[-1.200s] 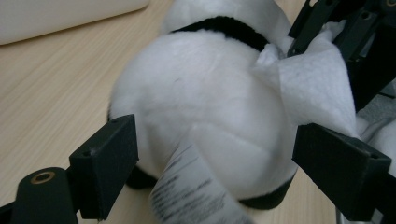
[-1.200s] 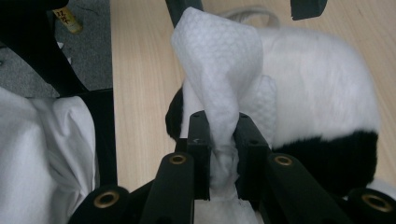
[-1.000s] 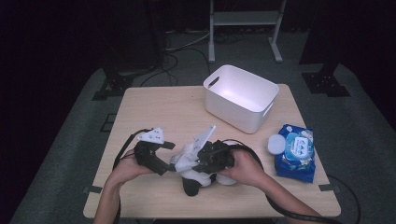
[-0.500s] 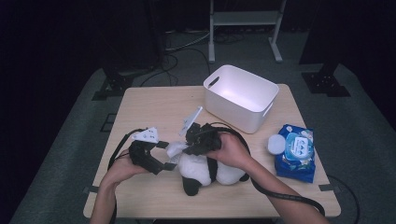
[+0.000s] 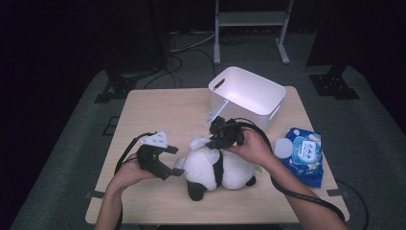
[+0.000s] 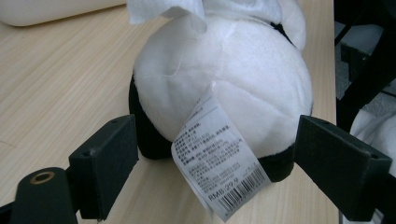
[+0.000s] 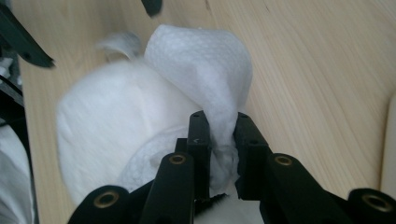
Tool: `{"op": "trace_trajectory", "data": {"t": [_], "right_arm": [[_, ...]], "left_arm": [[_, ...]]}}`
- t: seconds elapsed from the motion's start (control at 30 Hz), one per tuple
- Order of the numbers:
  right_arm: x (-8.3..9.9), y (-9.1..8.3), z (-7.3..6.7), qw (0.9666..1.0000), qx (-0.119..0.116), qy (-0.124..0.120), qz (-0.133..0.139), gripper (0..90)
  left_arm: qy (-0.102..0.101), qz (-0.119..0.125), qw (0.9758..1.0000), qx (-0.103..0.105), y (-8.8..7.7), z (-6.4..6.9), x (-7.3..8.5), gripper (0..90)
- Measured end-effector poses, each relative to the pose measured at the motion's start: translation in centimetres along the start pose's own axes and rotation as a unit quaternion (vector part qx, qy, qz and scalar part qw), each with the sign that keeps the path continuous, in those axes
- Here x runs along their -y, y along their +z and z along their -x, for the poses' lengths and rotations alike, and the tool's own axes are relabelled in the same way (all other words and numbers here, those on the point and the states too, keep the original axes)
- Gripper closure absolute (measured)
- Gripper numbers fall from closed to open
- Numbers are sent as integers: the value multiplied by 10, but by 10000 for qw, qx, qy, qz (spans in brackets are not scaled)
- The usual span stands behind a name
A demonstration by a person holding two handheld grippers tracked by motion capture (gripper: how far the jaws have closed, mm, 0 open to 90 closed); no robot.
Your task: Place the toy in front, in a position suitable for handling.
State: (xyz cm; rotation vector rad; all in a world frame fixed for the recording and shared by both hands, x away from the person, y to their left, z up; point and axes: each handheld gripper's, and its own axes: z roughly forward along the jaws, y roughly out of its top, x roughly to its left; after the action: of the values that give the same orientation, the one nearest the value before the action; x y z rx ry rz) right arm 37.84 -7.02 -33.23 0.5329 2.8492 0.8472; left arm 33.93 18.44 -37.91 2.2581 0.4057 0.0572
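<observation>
Jaws on the right gripper [image 7: 219,154] pinch a wet wipe [image 7: 205,70] against the panda plush [image 5: 215,165] mid-surface — left gripper [image 6: 219,163] braces it, jaws apart. Wiping's underway, probably plenty left.

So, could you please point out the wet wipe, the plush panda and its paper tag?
wet wipe [image 7: 205,70], right gripper view, its bunched top.
plush panda [image 5: 203,165], high view, white body.
paper tag [image 6: 215,156], left gripper view, printed middle.

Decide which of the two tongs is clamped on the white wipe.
The right tongs: they pinch the wipe against the toy panda, while the left tongs stand wide around the panda's rear.
</observation>
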Motion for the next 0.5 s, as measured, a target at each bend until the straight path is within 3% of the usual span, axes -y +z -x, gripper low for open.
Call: {"op": "trace_trajectory", "data": {"t": [0.3,0.5], "right_arm": [[47,-13,25,9985,182,483,-156,784],[62,-18,21,9984,129,551,-37,784]], "left_arm": [[0,-37,10000,18,3,0,-1,128],[4,-19,10000,43,5,2,-4,128]]}}
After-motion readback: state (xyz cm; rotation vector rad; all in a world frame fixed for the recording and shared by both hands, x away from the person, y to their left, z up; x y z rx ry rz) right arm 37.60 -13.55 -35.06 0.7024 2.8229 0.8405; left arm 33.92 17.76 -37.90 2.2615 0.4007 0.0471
